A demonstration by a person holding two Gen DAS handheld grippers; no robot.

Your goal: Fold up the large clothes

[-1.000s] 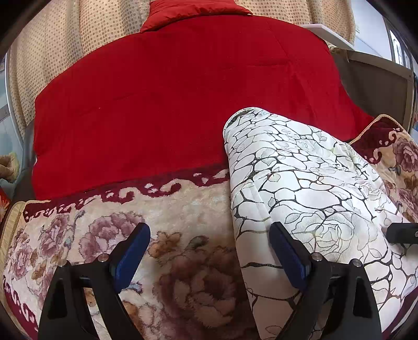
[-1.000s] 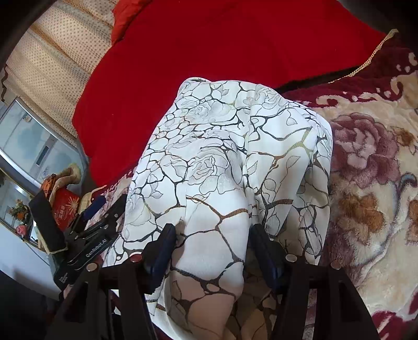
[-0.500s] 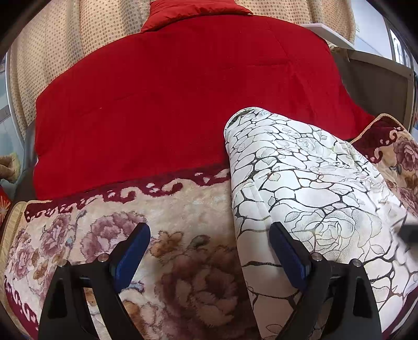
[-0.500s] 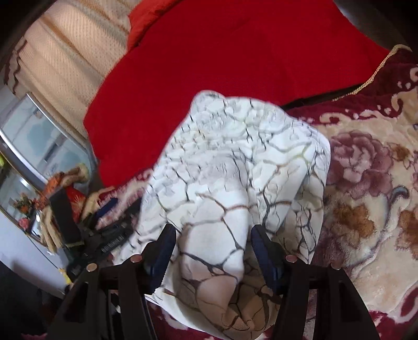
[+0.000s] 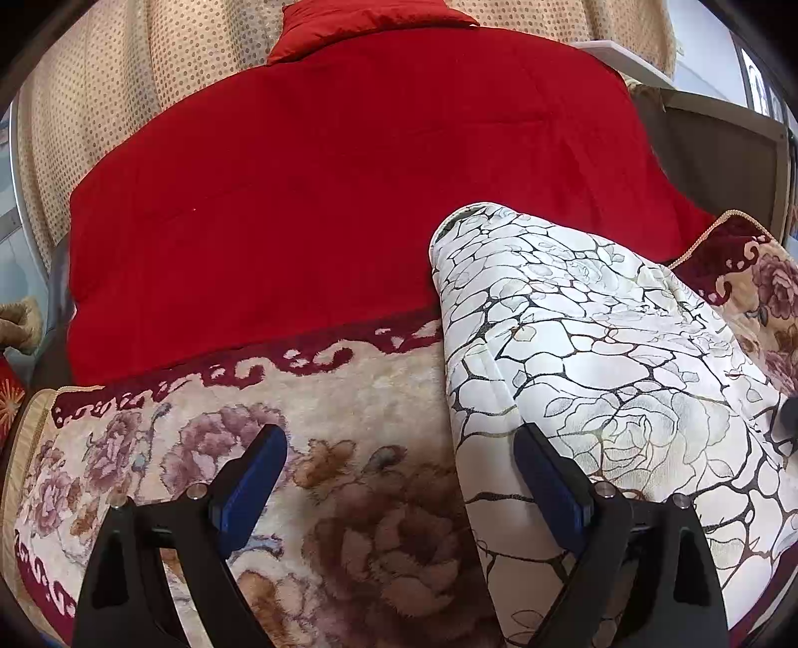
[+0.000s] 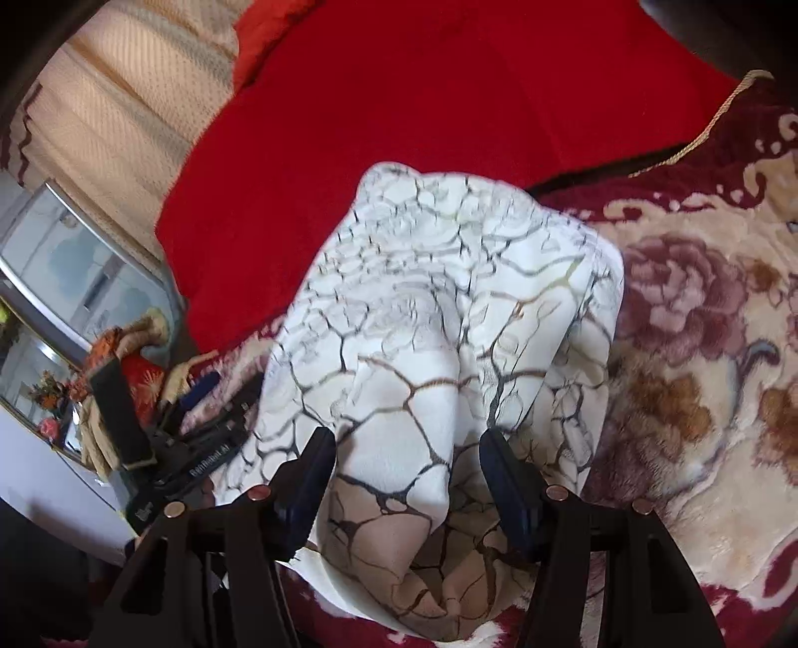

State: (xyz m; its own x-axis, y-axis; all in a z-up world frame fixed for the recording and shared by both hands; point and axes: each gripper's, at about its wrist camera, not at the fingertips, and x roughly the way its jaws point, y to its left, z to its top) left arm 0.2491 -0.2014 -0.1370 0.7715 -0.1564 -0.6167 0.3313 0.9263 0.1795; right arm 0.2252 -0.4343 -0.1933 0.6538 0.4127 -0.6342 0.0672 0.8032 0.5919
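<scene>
A folded white garment with a dark crackle-and-rose print (image 5: 598, 324) lies on a floral plush blanket (image 5: 324, 399). My right gripper (image 6: 408, 438) is shut on a thick bunch of this white garment (image 6: 449, 279) at its near end, which is raised so that the shaded underside shows. My left gripper (image 5: 399, 438) stands wide open just above the blanket. Its right finger (image 5: 543, 468) rests over the garment's left edge and its left finger is over bare blanket. In the right wrist view the left gripper's black body (image 6: 199, 448) sits at the garment's left side.
A big red quilt (image 5: 349, 174) covers the bed behind the garment, with a red pillow (image 5: 369, 20) and beige dotted curtains (image 5: 124, 99) beyond. At the left, off the bed, stand a window (image 6: 75, 259) and small ornaments (image 6: 114, 349). Floral blanket (image 6: 698, 349) extends to the right.
The right gripper shifted slightly with the garment's near end in its grip, so the cloth sits a bit differently. The left gripper stayed still and open.
</scene>
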